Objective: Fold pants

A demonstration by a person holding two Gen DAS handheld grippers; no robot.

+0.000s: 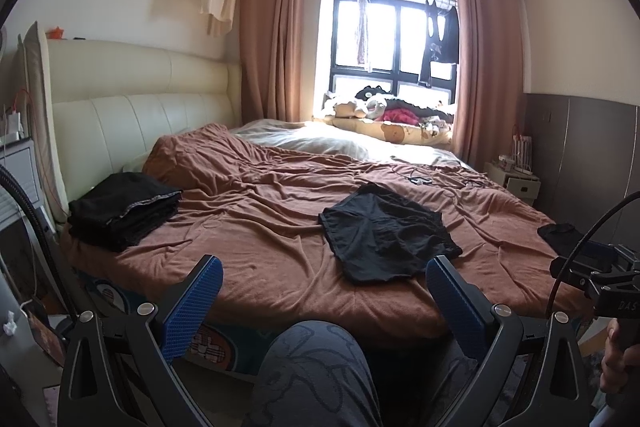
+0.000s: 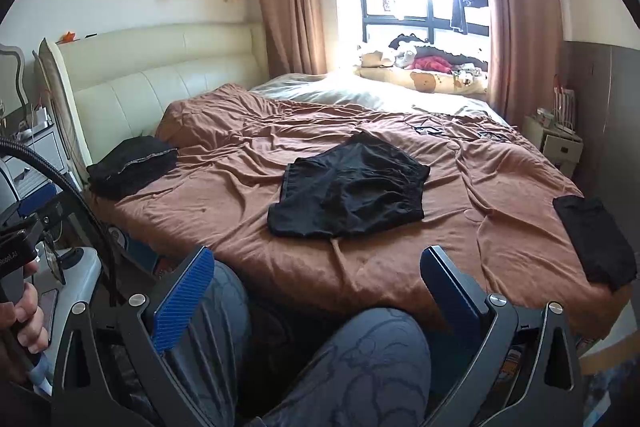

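Looking along the left tongs (image 1: 322, 291), released and empty, the black pants (image 1: 386, 231) are lying flat mid-bed, spread for folding. Looking along the right tongs (image 2: 316, 285), likewise gaping and holding nothing, the pants (image 2: 348, 187) are lying well apart from the folded pile (image 2: 132, 165).

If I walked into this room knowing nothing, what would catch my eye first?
Probably the black shorts spread loosely in the middle of the rumpled brown bedspread. Next, the stack of folded black clothes near the cream headboard. Both blue-padded tools, left and right, hang open, empty, short of the bed.
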